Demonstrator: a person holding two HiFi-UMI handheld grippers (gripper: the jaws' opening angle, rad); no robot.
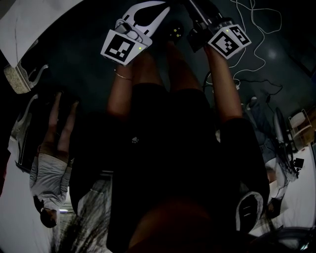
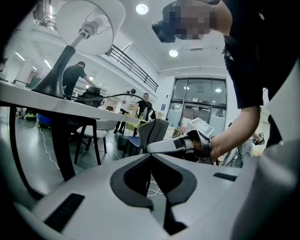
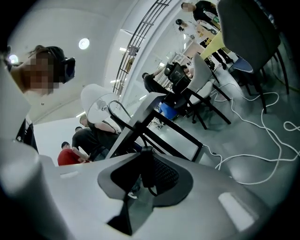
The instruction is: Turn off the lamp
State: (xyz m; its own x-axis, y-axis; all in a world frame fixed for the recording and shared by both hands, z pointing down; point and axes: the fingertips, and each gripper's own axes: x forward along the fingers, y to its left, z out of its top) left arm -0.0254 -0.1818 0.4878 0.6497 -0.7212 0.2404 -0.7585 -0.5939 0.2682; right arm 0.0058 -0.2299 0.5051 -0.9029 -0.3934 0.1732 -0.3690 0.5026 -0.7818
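Observation:
The lamp (image 2: 89,26) stands on a table (image 2: 70,107), with a white shade on a slanted black stem and base, up and to the left of my left gripper (image 2: 150,155). That gripper's jaws meet at the tips with nothing between them. In the right gripper view the lamp (image 3: 96,105) shows beyond the table edge (image 3: 161,126), and its black cord runs down to my right gripper (image 3: 143,157). Those jaws are closed on a small black switch (image 3: 144,165) on that cord. The head view is dark; the left gripper (image 1: 160,6) and right gripper (image 1: 192,7) are held out side by side.
White cables (image 3: 262,112) loop over the grey floor. Chairs (image 2: 151,133) stand beyond the table. Several people are at desks further back. A person in a grey shirt (image 1: 47,173) stands at the left.

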